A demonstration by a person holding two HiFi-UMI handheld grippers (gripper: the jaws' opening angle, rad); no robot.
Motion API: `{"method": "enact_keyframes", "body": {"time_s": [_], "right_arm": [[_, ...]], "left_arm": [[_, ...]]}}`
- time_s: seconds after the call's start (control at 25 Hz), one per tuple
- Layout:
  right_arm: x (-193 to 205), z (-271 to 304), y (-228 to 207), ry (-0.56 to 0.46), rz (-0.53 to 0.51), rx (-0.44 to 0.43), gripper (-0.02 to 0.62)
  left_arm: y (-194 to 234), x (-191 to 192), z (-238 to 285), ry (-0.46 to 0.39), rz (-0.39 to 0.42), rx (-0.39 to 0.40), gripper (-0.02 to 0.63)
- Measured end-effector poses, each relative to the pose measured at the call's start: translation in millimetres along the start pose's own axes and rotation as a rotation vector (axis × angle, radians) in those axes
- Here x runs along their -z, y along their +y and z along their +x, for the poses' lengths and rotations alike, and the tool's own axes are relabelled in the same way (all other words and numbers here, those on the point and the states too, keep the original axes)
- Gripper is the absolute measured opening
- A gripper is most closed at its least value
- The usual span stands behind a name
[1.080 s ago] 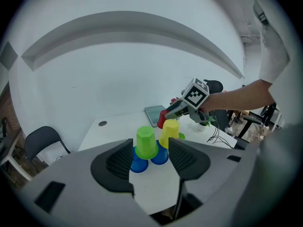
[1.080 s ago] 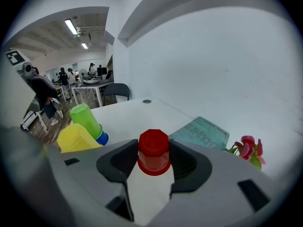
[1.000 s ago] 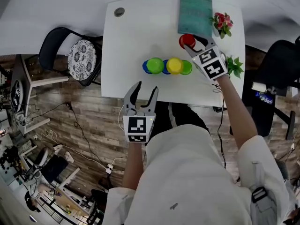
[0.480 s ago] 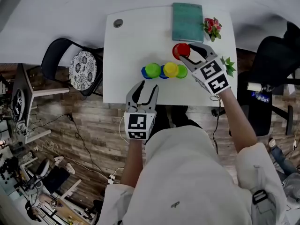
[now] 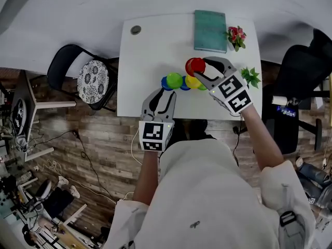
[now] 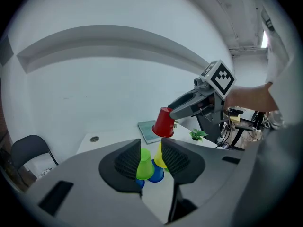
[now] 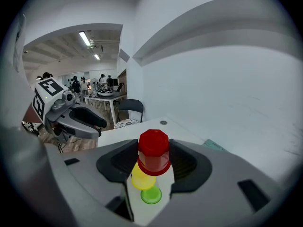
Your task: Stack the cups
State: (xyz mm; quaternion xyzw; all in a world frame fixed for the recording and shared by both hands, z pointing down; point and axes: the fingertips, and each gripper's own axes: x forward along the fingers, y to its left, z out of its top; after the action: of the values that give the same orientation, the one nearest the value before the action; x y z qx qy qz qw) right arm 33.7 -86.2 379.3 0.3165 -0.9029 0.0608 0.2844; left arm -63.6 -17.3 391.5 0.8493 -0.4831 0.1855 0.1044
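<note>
A row of upturned cups stands mid-table: a blue cup (image 5: pixel 165 82), a green cup (image 5: pixel 174 80), a yellow cup (image 5: pixel 193 82) and others partly hidden. My right gripper (image 5: pixel 200 69) is shut on a red cup (image 5: pixel 195 66), held mouth down in the air just above the yellow cup (image 7: pixel 141 178), with a green cup (image 7: pixel 151 195) beside it. My left gripper (image 5: pixel 160 95) hovers at the table's front edge, short of the row. Its jaws are closing with nothing between them; the green cup (image 6: pixel 143 163) and a blue one (image 6: pixel 155 173) show beyond the gap.
A teal book (image 5: pixel 210 23) lies at the table's (image 5: pixel 150 51) far edge, with red flowers (image 5: pixel 236 36) and a small green plant (image 5: pixel 250 77) on the right. A cable hole (image 5: pixel 135 30) marks the back left corner. A chair (image 5: pixel 88 77) stands left of the table.
My right gripper has carried the red cup left and nearer, from the back of the table to over the yellow cup. My left gripper moved up to the table edge and its jaws narrowed.
</note>
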Motion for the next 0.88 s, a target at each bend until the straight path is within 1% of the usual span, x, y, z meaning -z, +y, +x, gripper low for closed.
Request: {"method": "enact_keyframes", "body": {"time_s": [0.24,0.56,0.88], "right_arm": [[-4,7,16,0.014,-0.017,-0.022,0.212],[-4,18,34,0.035,-0.025,-0.053,0.212],[2,32,46,0.064,-0.041,-0.072,0.212]], "left_arm": [[7,-3,-1,-0.016,0.001,0.015,0.11],[14,-2,0,-0.015,0.001,0.034,0.069],[23,-1,2,-0.014,-0.005,0.043,0.049]]}}
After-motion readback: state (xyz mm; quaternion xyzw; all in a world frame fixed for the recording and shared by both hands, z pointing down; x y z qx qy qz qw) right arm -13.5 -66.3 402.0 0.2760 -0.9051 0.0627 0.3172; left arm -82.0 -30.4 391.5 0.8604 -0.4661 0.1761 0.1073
